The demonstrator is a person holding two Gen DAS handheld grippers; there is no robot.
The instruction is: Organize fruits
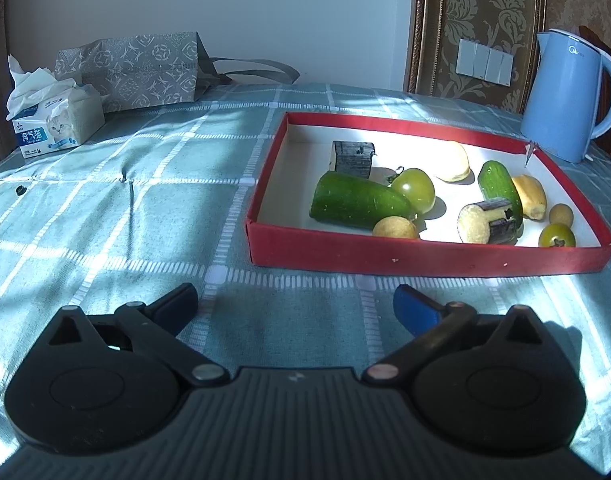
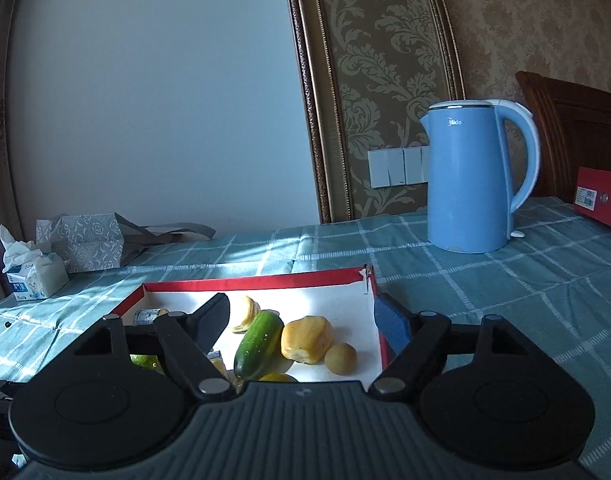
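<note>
left gripper (image 1: 296, 300): jaws spread wide, nothing between them, hovering over the checked tablecloth (image 1: 145, 208) just in front of the red tray (image 1: 425, 258)

right gripper (image 2: 301, 316): also wide open and empty-handed, sitting above the tray's right half

fruit: all in the tray; big cucumber piece (image 1: 355, 200) touching a green tomato (image 1: 415, 189), smaller cucumber (image 2: 258, 344) right against a yellow chunk (image 2: 307, 339)

behind: blue kettle (image 2: 471, 176), tissue box (image 1: 55, 124) far left

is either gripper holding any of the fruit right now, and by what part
Nothing is held. The left gripper is open over the tablecloth, short of the red tray. The right gripper is open above the tray, fingers empty.
</note>
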